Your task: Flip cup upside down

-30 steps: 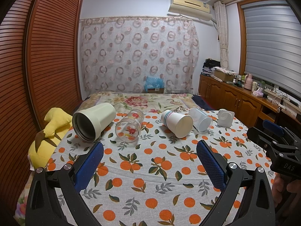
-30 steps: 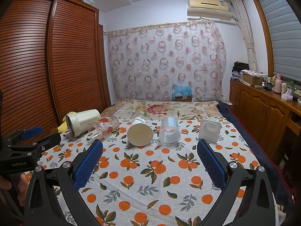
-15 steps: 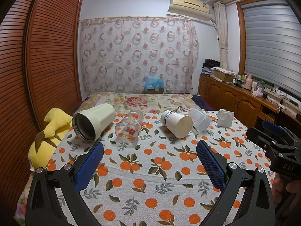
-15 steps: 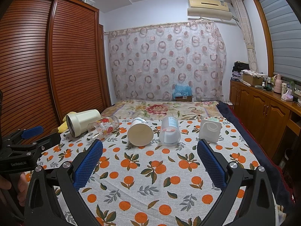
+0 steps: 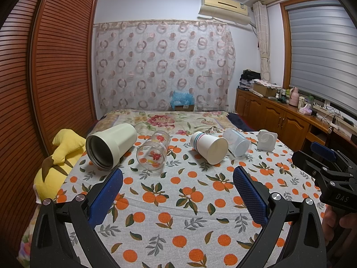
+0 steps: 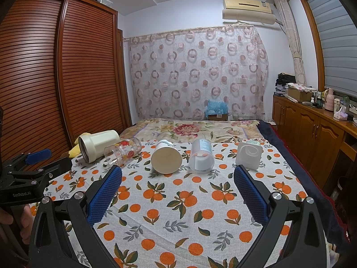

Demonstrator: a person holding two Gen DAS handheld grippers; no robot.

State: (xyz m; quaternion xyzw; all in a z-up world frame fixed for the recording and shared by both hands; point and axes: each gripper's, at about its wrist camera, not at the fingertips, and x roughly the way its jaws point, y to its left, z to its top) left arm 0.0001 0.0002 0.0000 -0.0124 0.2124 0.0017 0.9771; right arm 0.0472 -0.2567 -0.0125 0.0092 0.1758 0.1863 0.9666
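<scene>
Lying on their sides across the orange-print cloth (image 6: 178, 201) on the bed, five cups form a row; the paper cup (image 6: 166, 159) sits mid-row. Both the left hand-held gripper (image 5: 177, 189) and right hand-held gripper (image 6: 177, 187) are spread apart, empty. The yellow pillow (image 5: 55, 167) is partly hidden.

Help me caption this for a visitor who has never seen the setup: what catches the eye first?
A row of five cups lying on their sides across the orange-print cloth: a cream tumbler far left, a clear flowered glass, a white paper cup, a frosted plastic cup and a white square cup far right. In front, the left gripper and right gripper hang open, holding nothing.
</scene>
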